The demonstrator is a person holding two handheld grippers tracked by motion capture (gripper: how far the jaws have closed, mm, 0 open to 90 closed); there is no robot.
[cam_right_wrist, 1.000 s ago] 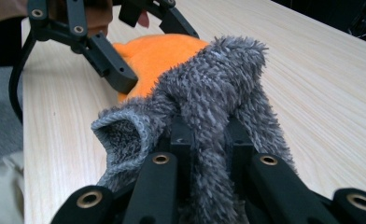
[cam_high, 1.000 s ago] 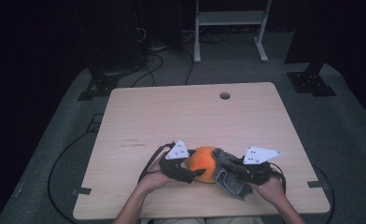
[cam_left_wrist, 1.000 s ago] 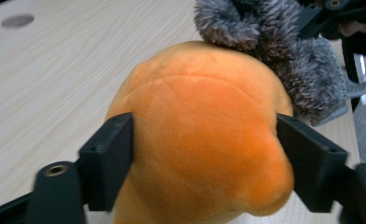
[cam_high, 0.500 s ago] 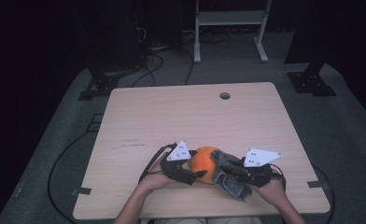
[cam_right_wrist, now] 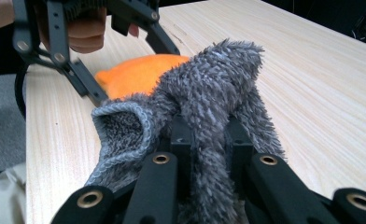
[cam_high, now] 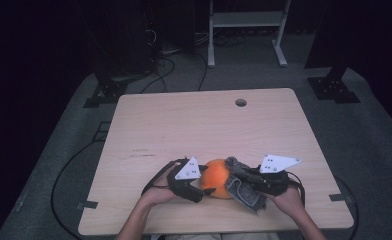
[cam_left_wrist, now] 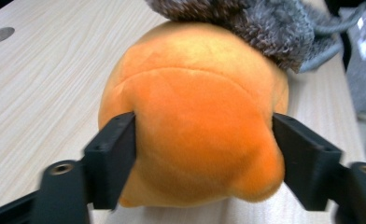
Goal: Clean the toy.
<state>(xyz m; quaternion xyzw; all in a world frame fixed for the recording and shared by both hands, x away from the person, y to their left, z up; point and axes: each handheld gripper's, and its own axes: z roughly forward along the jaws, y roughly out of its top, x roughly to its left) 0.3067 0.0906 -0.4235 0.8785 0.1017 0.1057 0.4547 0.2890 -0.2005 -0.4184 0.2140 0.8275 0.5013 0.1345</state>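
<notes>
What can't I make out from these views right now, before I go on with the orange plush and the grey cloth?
- Underside of the orange plush: hidden against the table in the left gripper view.
- Where the grey fuzzy cloth meets the plush: the cloth's own folds cover it in the right gripper view.
- Right gripper pads: buried in the cloth's pile.
- Left gripper fingertips in the high view: small, dark, hard to tell from the plush.

Light wooden table [cam_high: 184,125], orange plush ball [cam_high: 215,177], grey fuzzy cloth [cam_high: 244,190]

The bench [cam_high: 204,130] is evenly lit from above; surroundings toward 12 o'clock fall dark. Gripper views blur softly at 6 o'clock.
</notes>
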